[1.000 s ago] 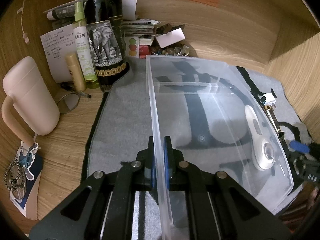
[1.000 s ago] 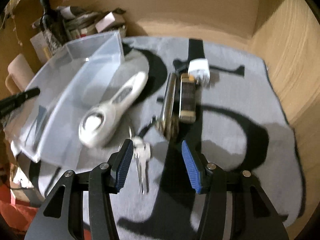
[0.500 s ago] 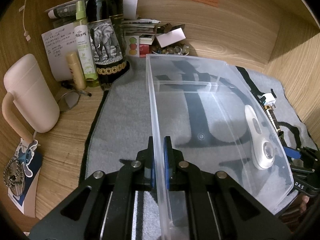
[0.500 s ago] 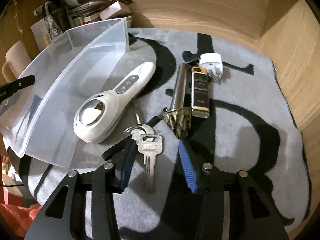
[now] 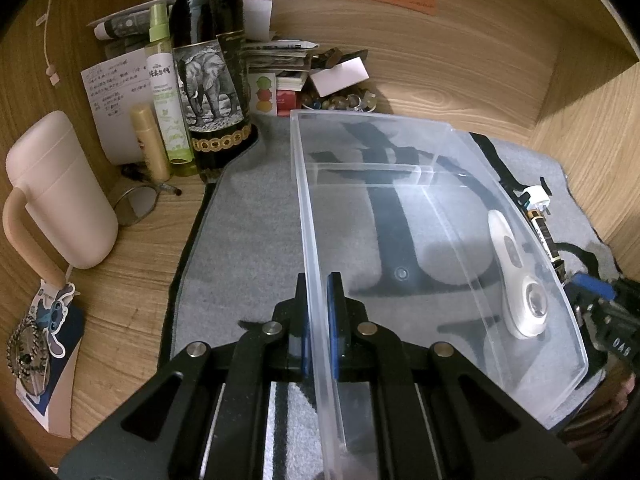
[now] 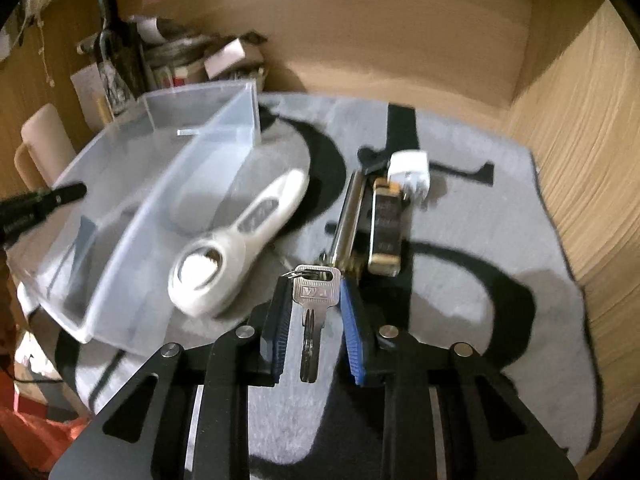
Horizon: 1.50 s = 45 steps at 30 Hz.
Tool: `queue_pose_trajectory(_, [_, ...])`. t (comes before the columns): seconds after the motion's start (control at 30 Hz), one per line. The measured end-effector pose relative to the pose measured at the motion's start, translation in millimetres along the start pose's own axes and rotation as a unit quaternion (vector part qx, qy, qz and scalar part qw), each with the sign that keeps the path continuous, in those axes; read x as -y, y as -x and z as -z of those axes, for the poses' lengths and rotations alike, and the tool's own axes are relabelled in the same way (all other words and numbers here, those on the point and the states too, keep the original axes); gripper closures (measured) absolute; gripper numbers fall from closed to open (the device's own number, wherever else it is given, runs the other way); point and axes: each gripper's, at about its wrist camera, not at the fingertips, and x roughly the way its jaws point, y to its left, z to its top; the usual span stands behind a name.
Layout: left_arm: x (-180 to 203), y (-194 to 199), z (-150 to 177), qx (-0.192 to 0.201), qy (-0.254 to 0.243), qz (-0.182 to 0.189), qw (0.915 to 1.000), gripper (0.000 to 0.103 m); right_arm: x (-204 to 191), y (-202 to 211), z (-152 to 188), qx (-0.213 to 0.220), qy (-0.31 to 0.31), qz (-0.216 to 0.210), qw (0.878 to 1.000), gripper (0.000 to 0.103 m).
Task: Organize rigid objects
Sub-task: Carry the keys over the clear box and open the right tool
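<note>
Keys [image 6: 316,300] now off the mat, pinched by the head between right gripper [image 6: 314,306] pads, vs lying flat 0.5 s ago. Left gripper [image 5: 318,320] stays clamped on clear bin [image 5: 304,200] wall. Next, prob. drop in bin.

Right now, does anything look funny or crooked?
Yes. The clear plastic bin sits tilted, one side lifted because the left gripper pinches its wall. The keys dangle between the right gripper's pads.

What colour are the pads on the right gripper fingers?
Blue pads, clearest in the right wrist view.
</note>
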Motion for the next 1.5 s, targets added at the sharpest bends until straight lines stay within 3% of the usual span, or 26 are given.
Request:
queue_pose_trajectory(0.6, [-2,-2,-1,0.003,0.009,0.012,0.9999,0.096,-33,43,-77,0.126,0.030,-0.036,0.991,0.081])
queue_pose_trajectory(0.83, [-2,-2,-1,0.005,0.009,0.016,0.9998,0.096,-57,49,-100,0.150,0.061,-0.058,0.985,0.081])
queue_pose_trajectory(1.07, [-5,-3,0,0.006,0.011,0.023,0.9997,0.096,-85,26,-111,0.126,0.096,-0.086,0.984,0.081])
queue_pose_trajectory(1.5, [-6,-3,0,0.008,0.013,0.029,0.9994,0.096,-134,-42,-111,0.013,0.160,-0.116,0.980,0.081])
